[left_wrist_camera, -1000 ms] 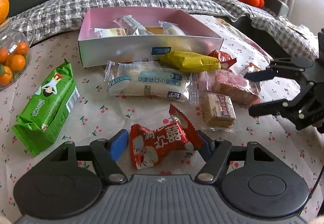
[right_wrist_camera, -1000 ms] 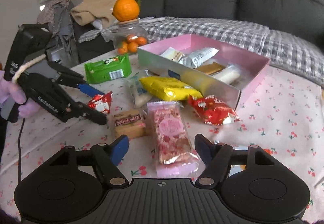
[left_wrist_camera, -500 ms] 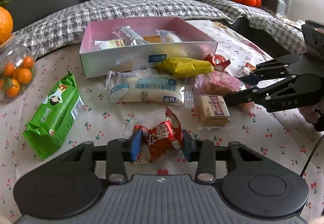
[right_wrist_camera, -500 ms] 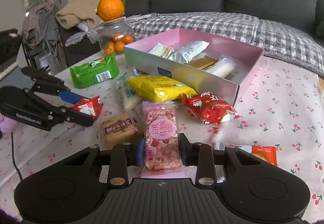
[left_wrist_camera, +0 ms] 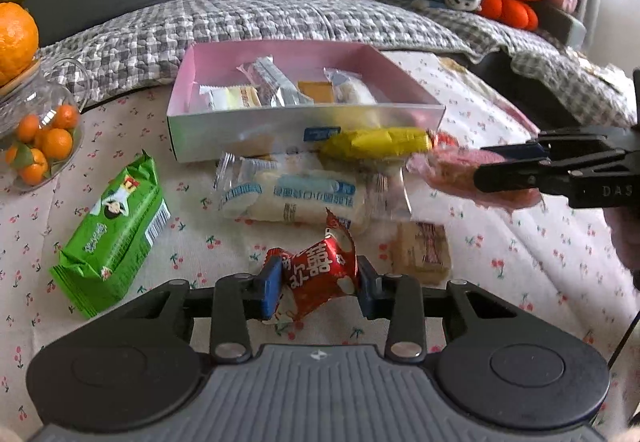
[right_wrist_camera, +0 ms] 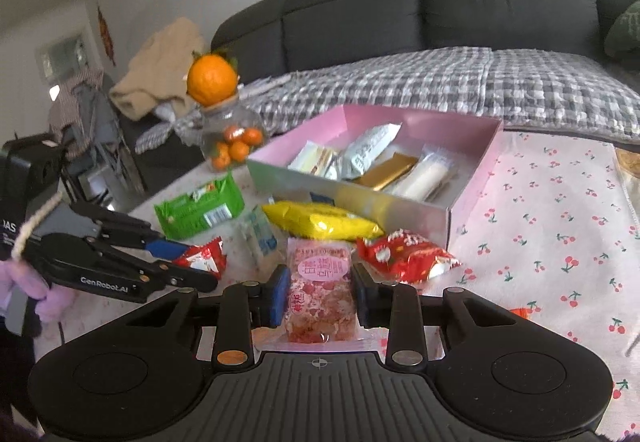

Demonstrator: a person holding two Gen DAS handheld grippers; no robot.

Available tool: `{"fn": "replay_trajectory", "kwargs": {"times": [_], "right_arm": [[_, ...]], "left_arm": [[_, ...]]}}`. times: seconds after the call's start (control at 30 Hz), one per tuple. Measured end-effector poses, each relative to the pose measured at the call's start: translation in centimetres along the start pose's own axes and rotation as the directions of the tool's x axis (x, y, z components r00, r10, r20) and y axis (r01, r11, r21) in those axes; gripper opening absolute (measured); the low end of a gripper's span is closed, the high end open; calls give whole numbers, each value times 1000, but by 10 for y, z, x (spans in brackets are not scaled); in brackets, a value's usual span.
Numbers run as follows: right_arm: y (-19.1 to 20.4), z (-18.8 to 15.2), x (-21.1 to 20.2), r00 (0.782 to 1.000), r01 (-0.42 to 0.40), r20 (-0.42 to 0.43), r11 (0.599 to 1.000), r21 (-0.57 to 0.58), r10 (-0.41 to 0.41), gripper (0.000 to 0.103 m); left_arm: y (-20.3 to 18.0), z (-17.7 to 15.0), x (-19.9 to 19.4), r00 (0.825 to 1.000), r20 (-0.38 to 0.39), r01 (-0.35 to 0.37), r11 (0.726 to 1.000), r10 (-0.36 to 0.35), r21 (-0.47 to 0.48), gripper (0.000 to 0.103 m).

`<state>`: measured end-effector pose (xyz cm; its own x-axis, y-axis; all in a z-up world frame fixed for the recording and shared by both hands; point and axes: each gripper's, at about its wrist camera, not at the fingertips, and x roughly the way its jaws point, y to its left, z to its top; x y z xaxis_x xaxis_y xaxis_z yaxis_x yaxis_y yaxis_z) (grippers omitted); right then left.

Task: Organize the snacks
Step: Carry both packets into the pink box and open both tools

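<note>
Both sets of tongs have just closed, each on a packet. The left tongs [left_wrist_camera: 317, 288] are clamped on a red candy [left_wrist_camera: 320, 274], pads pressing its crumpled sides. A second ago they stood wide around it as it lay flat on the surface [left_wrist_camera: 520, 262]; now the wrapper stands up between them. The right tongs [right_wrist_camera: 320, 296] are likewise clenched on the pink bar [right_wrist_camera: 322, 282], which a second ago lay loose between open jaws. From the left wrist view the bar looks raised off the cloth, though blur makes that hard to confirm.

Just beyond the left tongs lies a tan biscuit [left_wrist_camera: 420, 250], then a white roll [left_wrist_camera: 292, 198], with a green pack [left_wrist_camera: 112, 230] off to their left. Beyond the right tongs sit another red packet [right_wrist_camera: 404, 254] and a yellow pack [right_wrist_camera: 320, 222], the latter against the front wall of the pink box [right_wrist_camera: 352, 198]. The box, farther still, already holds several wrapped snacks. A jar of oranges [right_wrist_camera: 232, 142] stands far left of it.

So both grips look made, and the likely next step is carrying the two packets forward over that front wall and into the box. Five other snacks remain outside it, so I judge the tidying well short of finished.
</note>
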<state>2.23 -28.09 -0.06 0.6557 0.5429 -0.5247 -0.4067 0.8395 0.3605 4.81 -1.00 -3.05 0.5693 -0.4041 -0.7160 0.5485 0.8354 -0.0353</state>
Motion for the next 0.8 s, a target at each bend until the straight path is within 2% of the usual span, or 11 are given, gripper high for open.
{"fn": "replay_trajectory", "kwargs": {"times": [0.13,0.17,0.2,0.33,0.43,0.47,0.53,0.6,0.67,0.8], "right_arm": [[2,10,-3,1000,21,14,1000,23,-21,31],[2,12,-4,999,27,18,999,29,-27,27],[0,15,-5,999,34,21,999,41,-34,10],[-14,21,-6,999,33,31,992,123,-37,11],[-24,18,-2,1000,22,6,986,167,-23,11],[-26,16,-3,1000,7,4,986,169,-8,19],[-27,12,-5,1000,-20,6,986,164,19,22],[-27,9,-6,1000,-25,-6,990,140,26,39],[-24,3,-7,1000,-16,-19,994,112,18,48],[-18,-7,-8,999,-25,-45,998,57,28,51]], "left_arm": [[1,7,-4,1000,18,-3,1000,4,-28,34],[1,9,-5,1000,24,-5,999,6,-37,34],[2,12,-5,999,31,-8,999,9,-45,34],[2,27,-8,998,58,-6,996,11,-89,34],[0,38,-11,997,79,3,995,5,-103,34],[0,39,-11,997,83,5,995,3,-100,34],[-2,40,-11,997,83,7,995,1,-95,34],[-4,39,-9,998,70,10,996,-4,-92,34],[-3,36,-6,999,52,11,996,-6,-91,34],[1,33,-4,999,30,19,995,-16,-102,34]]}}
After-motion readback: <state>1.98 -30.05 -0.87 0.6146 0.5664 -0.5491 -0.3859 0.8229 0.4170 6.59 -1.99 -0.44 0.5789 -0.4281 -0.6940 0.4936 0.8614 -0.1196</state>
